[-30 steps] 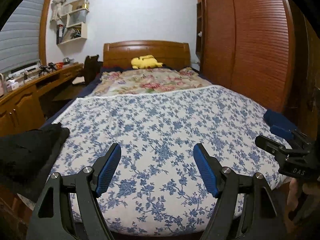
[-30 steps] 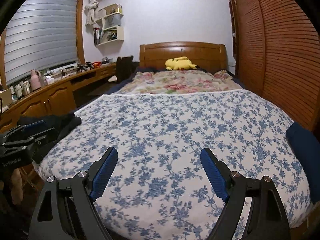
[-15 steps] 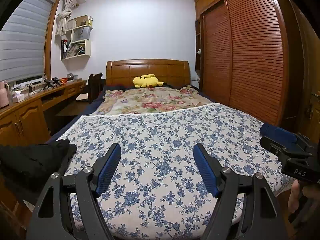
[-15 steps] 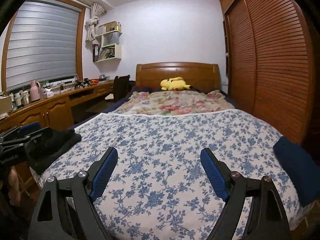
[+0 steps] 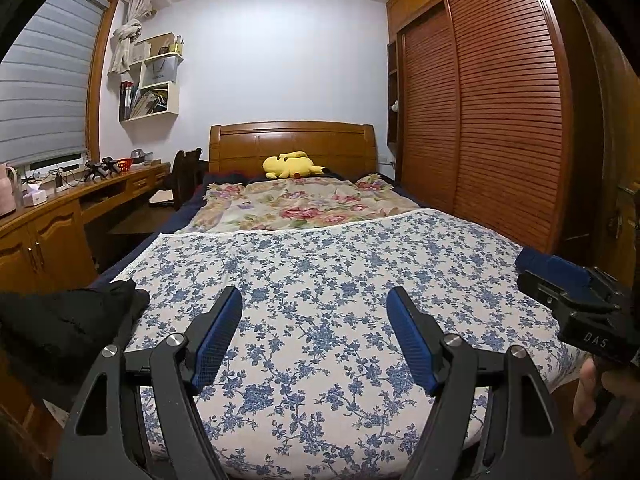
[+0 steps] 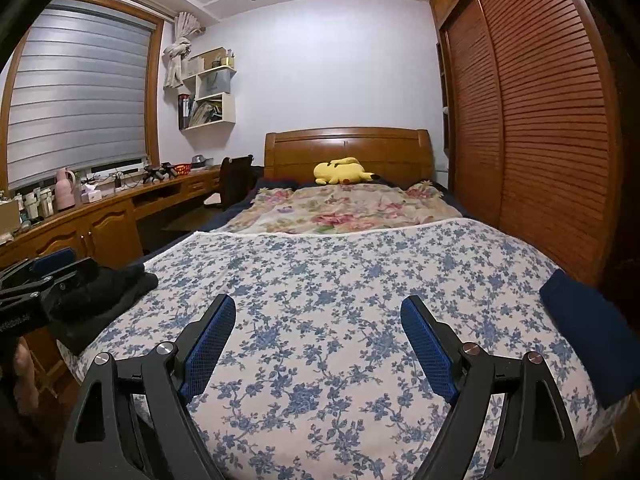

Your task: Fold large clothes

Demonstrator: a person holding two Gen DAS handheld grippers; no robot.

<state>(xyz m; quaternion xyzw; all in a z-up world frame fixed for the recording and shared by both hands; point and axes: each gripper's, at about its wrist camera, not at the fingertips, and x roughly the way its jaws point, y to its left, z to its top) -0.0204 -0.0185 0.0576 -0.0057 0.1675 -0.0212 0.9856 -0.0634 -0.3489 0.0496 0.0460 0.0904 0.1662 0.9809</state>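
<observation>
- My left gripper [image 5: 314, 336] has its jaws spread wide with nothing between the blue pads [image 5: 218, 336]; only the blue-flowered bedspread [image 5: 320, 264] shows through the gap.
- My right gripper [image 6: 318, 344] is likewise fully parted and empty, held above the foot of the bed.
- The black garment [image 5: 68, 320] lies bunched at about 9 o'clock from the left jaws, on the bed's left edge. In the right wrist view the same pile [image 6: 104, 292] sits at roughly 10 o'clock, partly behind the left tool.
- A folded navy garment [image 6: 584, 328] rests at 3 o'clock from the right jaws, on the bed's right edge; the left view shows only a sliver of it [image 5: 552, 268] behind the right tool.
- I judge the black pile to be the piece to fold next, and the left gripper is clearly the nearer one. Its long axis seems to run from the foot toward the headboard, along the bed edge, though the bunching makes that uncertain.
- The coming move would be a swing to 9 o'clock with the left; nothing is spread on the open middle of the bed yet.
- Readable writing: "DAS" in pale letters on the right tool's body [image 5: 596, 340]. The lettering on the left tool in the right view is too blurred to read.
- Farther out, at 12 o'clock, a yellow plush toy [image 5: 292, 165] lies by the headboard.
</observation>
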